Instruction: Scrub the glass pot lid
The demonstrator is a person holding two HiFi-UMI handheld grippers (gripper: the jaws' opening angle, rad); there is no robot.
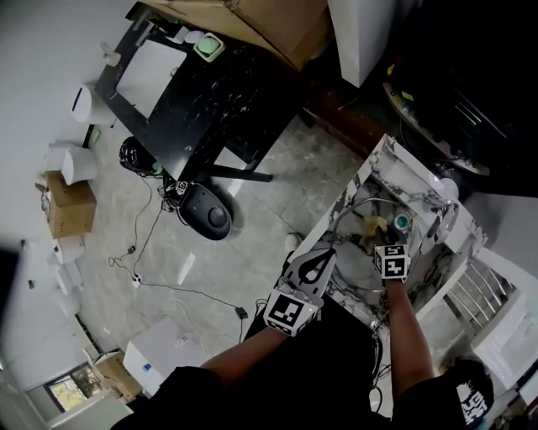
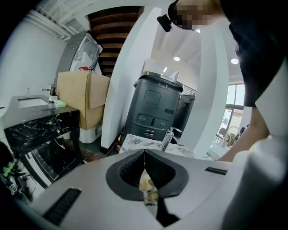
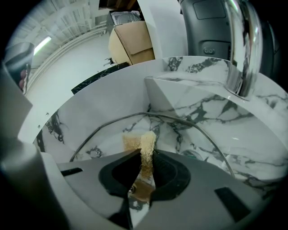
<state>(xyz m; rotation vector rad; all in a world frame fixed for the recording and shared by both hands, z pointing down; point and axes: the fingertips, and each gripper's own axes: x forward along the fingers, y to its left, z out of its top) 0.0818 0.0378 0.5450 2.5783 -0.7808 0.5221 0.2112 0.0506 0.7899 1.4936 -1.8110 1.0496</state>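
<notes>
The glass pot lid [image 1: 356, 212] stands tilted on edge in the marble sink [image 1: 402, 180]. In the right gripper view its metal rim [image 3: 118, 120] arcs across the basin. My right gripper [image 1: 388, 249] [image 3: 145, 155] is shut on a yellow scrub sponge [image 3: 146, 146], whose tip rests against the lid's glass [image 3: 180, 134]; the sponge [image 1: 375, 224] also shows in the head view. My left gripper [image 1: 322, 254] [image 2: 145, 155] is at the lid's near-left edge, pads pressed together on what looks like the thin rim. The sponge [image 2: 145, 183] shows through the gap below them.
A chrome faucet [image 3: 238, 49] [image 1: 443, 220] rises at the sink's right side, close to my right gripper. A teal round item [image 1: 402, 222] sits in the basin. On the left are a black table [image 1: 193, 92], a cardboard box [image 1: 261, 25], cables and a dark round device [image 1: 208, 215] on the floor.
</notes>
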